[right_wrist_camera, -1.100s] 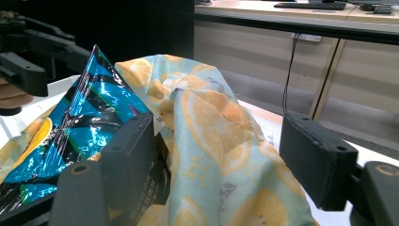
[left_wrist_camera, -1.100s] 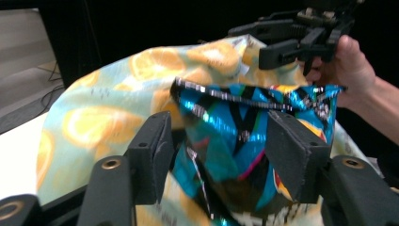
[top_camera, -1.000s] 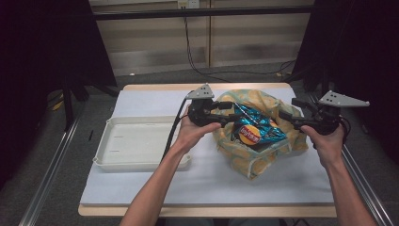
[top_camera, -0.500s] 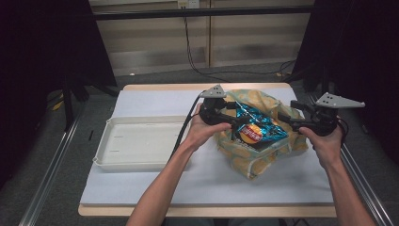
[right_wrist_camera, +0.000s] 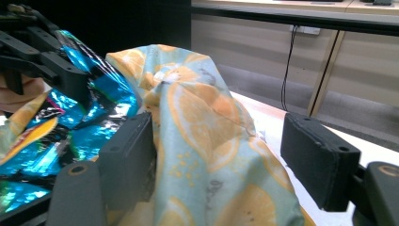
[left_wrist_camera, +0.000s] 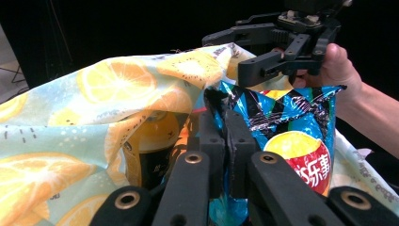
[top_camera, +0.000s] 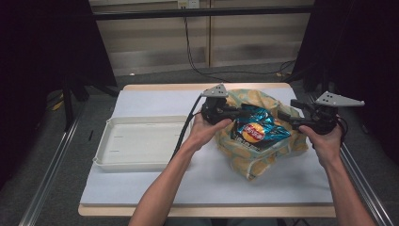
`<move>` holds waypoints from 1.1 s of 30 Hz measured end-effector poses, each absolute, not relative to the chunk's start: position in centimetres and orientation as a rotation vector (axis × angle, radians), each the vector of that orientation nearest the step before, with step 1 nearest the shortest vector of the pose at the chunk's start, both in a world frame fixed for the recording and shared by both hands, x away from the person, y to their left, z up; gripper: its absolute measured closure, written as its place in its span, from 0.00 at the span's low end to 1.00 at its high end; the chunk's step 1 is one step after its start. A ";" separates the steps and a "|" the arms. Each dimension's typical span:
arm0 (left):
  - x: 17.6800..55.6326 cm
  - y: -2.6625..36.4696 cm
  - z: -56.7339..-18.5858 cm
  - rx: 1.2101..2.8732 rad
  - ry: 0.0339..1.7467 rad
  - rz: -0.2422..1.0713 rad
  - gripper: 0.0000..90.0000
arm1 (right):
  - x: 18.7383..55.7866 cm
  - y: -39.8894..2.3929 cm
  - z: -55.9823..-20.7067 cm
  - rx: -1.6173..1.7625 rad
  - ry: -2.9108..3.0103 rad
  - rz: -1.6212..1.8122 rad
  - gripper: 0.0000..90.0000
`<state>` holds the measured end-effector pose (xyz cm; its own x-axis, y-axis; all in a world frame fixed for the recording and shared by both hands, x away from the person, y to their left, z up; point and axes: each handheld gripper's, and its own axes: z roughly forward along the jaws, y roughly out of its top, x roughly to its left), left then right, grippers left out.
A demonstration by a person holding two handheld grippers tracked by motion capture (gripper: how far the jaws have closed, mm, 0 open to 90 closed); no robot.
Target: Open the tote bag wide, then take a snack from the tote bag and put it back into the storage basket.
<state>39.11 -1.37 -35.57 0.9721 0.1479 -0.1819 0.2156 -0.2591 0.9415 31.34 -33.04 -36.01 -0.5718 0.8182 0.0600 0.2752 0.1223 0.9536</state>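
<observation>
Chip bag (top_camera: 256,132): glossy blue, crinkled | my left gripper (left_wrist_camera: 225,141) has just clamped its edge | my right gripper (right_wrist_camera: 221,165) gapes around lemon-print bag (right_wrist_camera: 207,141).

chip bag (top_camera: 256,131) — blue, crinkled, upright | inside lemon-print cloth bag (top_camera: 263,157) — slumped open on table

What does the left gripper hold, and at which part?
The left gripper is shut on the blue chip bag, pinching its crinkled top edge at the corner.
</observation>
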 end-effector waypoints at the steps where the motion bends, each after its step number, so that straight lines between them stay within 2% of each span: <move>1: 39.1 -1.3 -35.5 1.842 0.266 -0.069 0.99 | 31.4 -33.0 -36.1 1.056 1.922 1.458 0.29; 20: 38.0 0.0 -32.9 1.798 0.282 -0.066 0.99 | 31.3 -32.8 -36.0 1.043 1.923 1.476 0.29; 33: 37.5 0.6 -29.1 1.717 0.282 -0.034 0.99 | 31.2 -32.7 -36.1 1.034 1.930 1.452 0.29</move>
